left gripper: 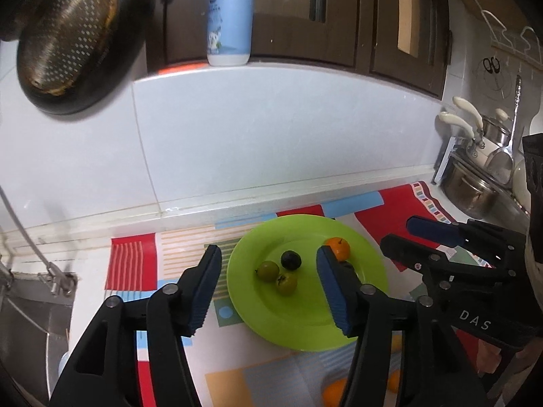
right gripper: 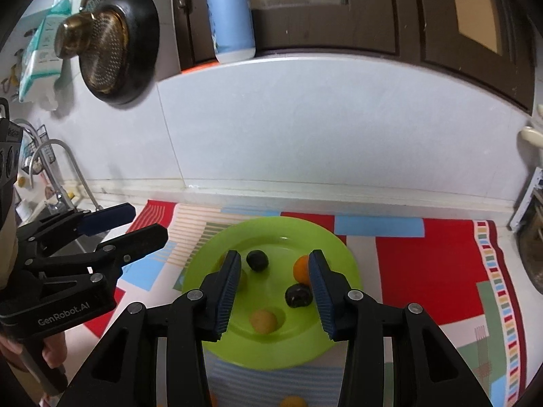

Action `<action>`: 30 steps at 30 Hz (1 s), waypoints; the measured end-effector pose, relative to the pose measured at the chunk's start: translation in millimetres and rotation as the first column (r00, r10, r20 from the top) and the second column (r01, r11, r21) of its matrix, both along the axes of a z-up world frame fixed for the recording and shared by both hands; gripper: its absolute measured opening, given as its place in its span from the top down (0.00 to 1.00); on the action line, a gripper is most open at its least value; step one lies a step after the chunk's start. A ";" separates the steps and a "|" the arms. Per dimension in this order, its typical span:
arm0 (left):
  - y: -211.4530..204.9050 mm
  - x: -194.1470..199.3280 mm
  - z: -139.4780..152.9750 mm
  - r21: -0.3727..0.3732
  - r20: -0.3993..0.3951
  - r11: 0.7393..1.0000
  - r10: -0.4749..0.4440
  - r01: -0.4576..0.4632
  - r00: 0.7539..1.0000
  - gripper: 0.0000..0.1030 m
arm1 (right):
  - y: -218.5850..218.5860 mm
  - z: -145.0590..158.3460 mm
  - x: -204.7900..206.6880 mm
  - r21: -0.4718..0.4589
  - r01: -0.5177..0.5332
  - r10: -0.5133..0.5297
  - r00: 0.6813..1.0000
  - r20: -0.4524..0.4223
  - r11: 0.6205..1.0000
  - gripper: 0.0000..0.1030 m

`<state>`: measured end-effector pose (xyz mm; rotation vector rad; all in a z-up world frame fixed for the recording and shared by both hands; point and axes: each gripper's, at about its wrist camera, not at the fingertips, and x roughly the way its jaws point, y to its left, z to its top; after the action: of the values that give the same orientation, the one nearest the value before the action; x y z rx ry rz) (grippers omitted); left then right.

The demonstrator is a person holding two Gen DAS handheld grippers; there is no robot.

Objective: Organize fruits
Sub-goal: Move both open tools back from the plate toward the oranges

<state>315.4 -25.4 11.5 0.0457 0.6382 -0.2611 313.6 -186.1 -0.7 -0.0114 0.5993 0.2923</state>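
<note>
A green plate [left gripper: 305, 325] [right gripper: 271, 234] lies on a patterned mat and holds several small fruits. Among them are a dark plum [left gripper: 291, 260] [right gripper: 257, 260], an orange [left gripper: 337, 248] [right gripper: 301, 270], two greenish fruits [left gripper: 267, 270] and a tan fruit [right gripper: 263, 321]. My left gripper [left gripper: 268, 253] [right gripper: 146, 220] hovers open above the plate's left side, its pads touching nothing. My right gripper [right gripper: 275, 255] [left gripper: 398, 231] is also open above the plate, with nothing gripped. Loose oranges [left gripper: 334, 391] [right gripper: 293, 401] lie on the mat in front of the plate.
The colourful mat [left gripper: 132, 264] covers the counter up to a tiled wall. A sink [left gripper: 20, 305] with a faucet [right gripper: 64, 156] is at the left. Pots [left gripper: 475, 190] stand at the right. A blue bottle [left gripper: 230, 20] sits on the ledge. A pan [left gripper: 74, 40] hangs at the upper left.
</note>
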 end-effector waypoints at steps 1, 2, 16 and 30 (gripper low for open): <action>0.1 -5.1 2.6 0.000 0.004 1.000 0.002 -0.002 1.000 0.42 | -0.5 1.5 -3.7 0.000 0.000 0.000 1.000 0.003 1.000 0.59; 0.3 -9.3 4.7 0.001 0.008 1.000 0.006 -0.006 1.000 0.39 | -0.9 3.4 -7.7 0.001 0.000 0.000 1.000 0.007 1.000 0.59; 5.9 -73.7 28.2 0.015 0.070 0.998 0.057 -0.058 0.996 0.23 | -5.4 24.6 -68.6 -0.006 0.001 0.000 0.998 0.063 1.000 0.50; -0.4 -126.6 25.5 0.036 0.075 0.998 0.055 -0.058 0.996 0.20 | -11.4 18.8 -117.1 -0.034 -0.006 0.007 0.999 0.051 0.999 0.46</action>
<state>188.8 -25.9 37.0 0.0732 0.5704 -0.1915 196.4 -197.5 18.1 -0.0536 0.5536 0.2872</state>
